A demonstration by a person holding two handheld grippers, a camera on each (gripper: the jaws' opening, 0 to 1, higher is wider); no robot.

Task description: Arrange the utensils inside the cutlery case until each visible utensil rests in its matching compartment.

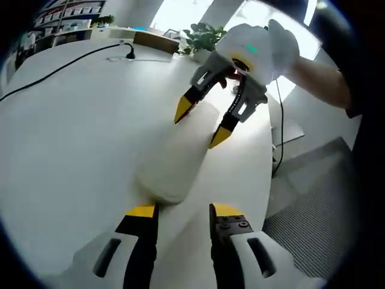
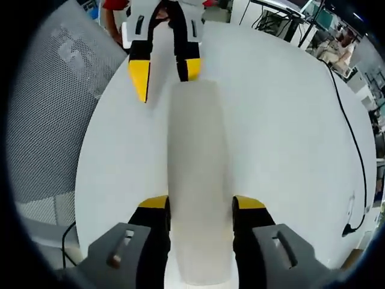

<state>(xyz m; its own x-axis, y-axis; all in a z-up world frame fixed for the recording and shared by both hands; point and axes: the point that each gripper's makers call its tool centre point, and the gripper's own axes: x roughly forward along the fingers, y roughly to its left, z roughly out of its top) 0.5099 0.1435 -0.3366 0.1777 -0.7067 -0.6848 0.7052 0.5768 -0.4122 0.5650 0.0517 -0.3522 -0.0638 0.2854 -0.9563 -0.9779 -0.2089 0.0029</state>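
Both tongs open at opposite ends of a closed white case on the round white counter.

In the left gripper view, your left tongs (image 1: 182, 212) stand open at the near end of the long white plastic cutlery case (image 1: 180, 153), which lies flat on the round white counter (image 1: 72, 132); your right tongs (image 1: 201, 125) come in from the far side, spread wide over the other end, holding nothing. In the right gripper view, your right tongs (image 2: 201, 205) straddle the case (image 2: 195, 180) with its sides just inside the yellow tips, not yet pinching it, and the left tongs (image 2: 165, 71) sit open at the far end. No utensils are visible, so I judge the case not yet opened. Its smooth shell may slip or skate toward the counter edge if you squeeze one end alone.
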